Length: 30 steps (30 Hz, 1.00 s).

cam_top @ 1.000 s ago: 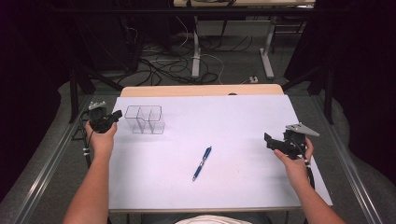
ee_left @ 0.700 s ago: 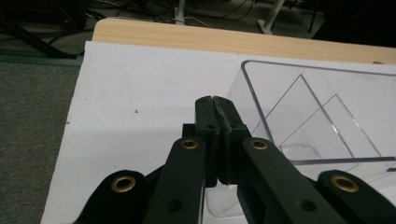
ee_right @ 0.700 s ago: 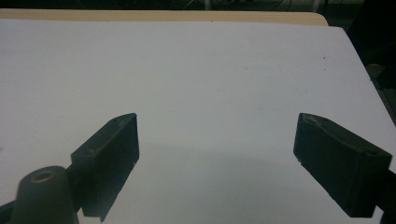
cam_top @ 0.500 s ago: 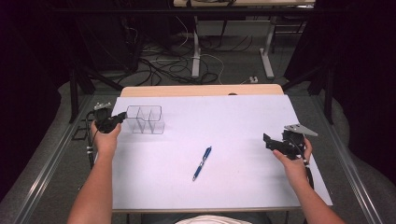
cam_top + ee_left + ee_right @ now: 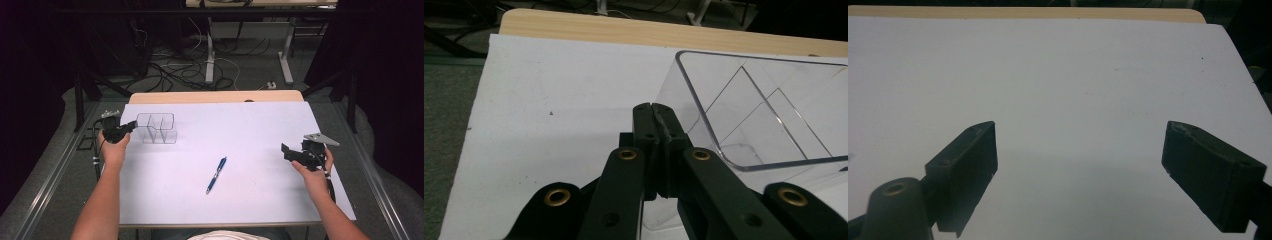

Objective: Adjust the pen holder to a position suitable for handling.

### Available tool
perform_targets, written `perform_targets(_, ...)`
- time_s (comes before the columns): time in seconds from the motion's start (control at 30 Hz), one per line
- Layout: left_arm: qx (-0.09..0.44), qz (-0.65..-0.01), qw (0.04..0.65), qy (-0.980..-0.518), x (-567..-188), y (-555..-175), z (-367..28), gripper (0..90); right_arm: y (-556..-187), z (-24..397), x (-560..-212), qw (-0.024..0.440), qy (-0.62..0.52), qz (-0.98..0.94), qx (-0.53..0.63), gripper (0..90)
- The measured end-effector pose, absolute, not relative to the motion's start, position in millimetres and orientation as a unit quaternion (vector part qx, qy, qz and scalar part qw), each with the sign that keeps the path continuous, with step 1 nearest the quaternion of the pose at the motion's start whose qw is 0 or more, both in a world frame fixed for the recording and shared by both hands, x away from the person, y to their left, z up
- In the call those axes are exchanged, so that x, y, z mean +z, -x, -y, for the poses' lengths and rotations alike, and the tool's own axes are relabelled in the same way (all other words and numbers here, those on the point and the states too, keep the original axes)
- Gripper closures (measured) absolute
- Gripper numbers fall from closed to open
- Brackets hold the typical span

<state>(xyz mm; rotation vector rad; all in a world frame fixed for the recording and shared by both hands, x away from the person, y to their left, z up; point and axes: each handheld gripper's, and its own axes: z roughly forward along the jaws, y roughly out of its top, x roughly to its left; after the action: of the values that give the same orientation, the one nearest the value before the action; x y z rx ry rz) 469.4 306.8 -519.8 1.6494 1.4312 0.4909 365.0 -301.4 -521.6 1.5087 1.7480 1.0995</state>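
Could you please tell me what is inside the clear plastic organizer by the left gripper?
The clear organizer holds nothing visible, just its dividers. The shut left gripper covers part of its near wall.

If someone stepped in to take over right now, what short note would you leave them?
Left gripper: jaws shut, at the left wall of the clear divided box; whether they pinch the wall I can't tell.
Right gripper: open, nothing between the jaws, over the white sheet at the right.
Blue pen: lying loose mid-table, untouched.
Done: nothing in the box yet.
Left, probably: pick up the pen and put it in the box.
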Motion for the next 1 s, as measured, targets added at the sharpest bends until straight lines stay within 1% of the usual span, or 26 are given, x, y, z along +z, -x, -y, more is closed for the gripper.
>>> perform_targets(0.1,0.196,-0.570,0.439,-0.666,-520.0,-469.8,-304.3,90.0,-365.4,300.8,-522.4,0.286,-0.565,-0.655,0.412,14.4)
perform_targets(0.17,0.190,-0.561,0.436,-0.678,-519.4,-470.0,-299.9,90.0,-365.2,300.1,-522.5,0.284,-0.565,-0.655,0.413,14.4)
perform_targets(0.27,0.192,-0.556,0.441,-0.678,-520.3,-470.4,-294.2,90.0,-365.4,300.5,-522.6,0.286,-0.562,-0.657,0.413,14.4)
perform_targets(1.0,0.161,-0.538,0.459,-0.688,-521.0,-468.4,-242.3,90.0,-365.4,298.9,-522.4,0.283,-0.560,-0.659,0.414,14.5)
